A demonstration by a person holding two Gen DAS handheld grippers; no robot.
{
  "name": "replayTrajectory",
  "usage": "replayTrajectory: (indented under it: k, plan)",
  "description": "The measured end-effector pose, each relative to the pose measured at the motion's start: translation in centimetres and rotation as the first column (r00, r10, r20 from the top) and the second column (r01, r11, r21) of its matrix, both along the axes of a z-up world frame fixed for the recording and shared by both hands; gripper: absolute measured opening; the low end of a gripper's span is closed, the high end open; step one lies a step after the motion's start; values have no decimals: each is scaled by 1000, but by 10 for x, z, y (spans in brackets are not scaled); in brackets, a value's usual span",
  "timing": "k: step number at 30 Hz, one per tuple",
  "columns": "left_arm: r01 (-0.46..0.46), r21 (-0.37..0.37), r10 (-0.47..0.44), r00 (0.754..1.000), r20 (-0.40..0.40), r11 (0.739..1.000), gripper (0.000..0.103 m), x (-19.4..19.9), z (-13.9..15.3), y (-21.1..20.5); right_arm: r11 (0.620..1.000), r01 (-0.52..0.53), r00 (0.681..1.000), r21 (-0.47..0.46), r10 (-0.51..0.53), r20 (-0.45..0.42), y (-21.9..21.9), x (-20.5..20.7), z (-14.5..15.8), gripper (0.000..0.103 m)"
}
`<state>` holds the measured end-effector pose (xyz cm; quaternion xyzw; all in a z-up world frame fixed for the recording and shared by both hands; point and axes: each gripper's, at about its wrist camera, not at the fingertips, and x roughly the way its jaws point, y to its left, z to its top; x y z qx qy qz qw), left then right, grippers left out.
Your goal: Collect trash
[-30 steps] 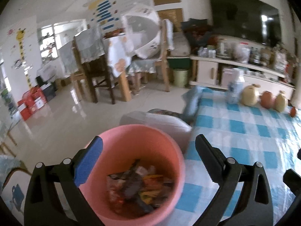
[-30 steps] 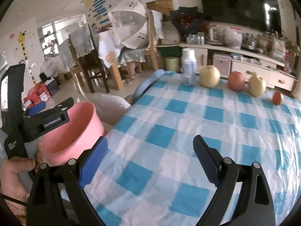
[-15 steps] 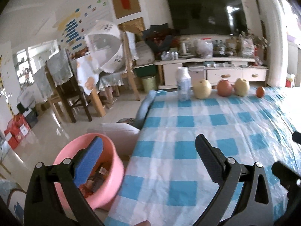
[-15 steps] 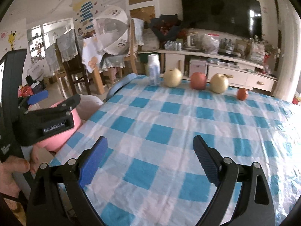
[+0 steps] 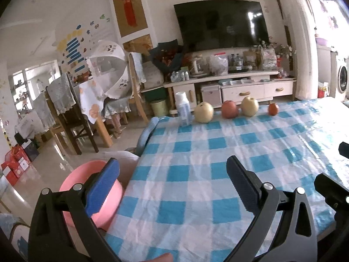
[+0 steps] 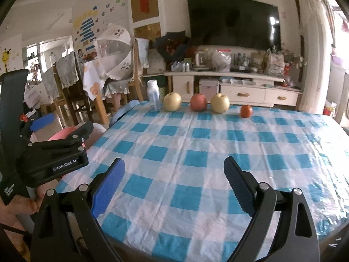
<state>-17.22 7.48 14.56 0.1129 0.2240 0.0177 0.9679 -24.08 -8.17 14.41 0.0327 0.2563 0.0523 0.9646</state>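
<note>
Both grippers, the left gripper [image 5: 172,174] and the right gripper [image 6: 174,173], hover over the blue-and-white checked tablecloth [image 6: 196,148] with their jaws spread wide and nothing between them. Pink trash bucket [image 5: 72,179] stands low beside the left edge of the table, partly hidden behind the left gripper's blue pad. At the far edge a white bottle [image 6: 153,98], two pears and two red fruits stand in a row.

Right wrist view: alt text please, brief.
The open right gripper hovers over a blue checked tablecloth. A bottle and four fruits line its far edge; the left gripper is at left.
</note>
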Motion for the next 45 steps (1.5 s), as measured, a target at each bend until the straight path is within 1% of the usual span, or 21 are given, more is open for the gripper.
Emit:
replayTrajectory:
  k: [1, 2, 9, 17, 23, 29, 39, 45]
  plan:
    - [2, 2, -2, 1000, 2, 1000, 99, -3, 1, -3, 1000, 8, 1000, -4, -8, 11, -3, -7, 3, 92]
    - [2, 7, -2, 1000, 5, 1000, 99, -6, 3, -7, 1000, 20, 1000, -10, -20, 23, -6, -13, 6, 94]
    - [36, -1, -36, 999, 37, 999, 99, -34, 21, -25, 997, 80, 993, -7, -79, 84, -29, -47, 26, 94]
    - [68, -20, -67, 995, 80, 997, 99, -60, 44, -38, 990, 139, 981, 16, -139, 132, -51, -72, 44, 95]
    - [83, -44, -78, 992, 102, 996, 99, -72, 56, -42, 985, 170, 973, 22, -171, 154, -62, -83, 51, 95]
    - [100, -38, -95, 989, 118, 994, 99, -80, 63, -48, 980, 201, 964, 17, -200, 174, -70, -91, 58, 95]
    - [106, -58, -97, 985, 144, 993, 99, -87, 71, -47, 977, 213, 958, 3, -209, 195, -71, -98, 61, 95]
    - [102, -56, -94, 986, 136, 993, 99, -86, 72, -48, 977, 215, 958, 2, -211, 194, -72, -99, 61, 95]
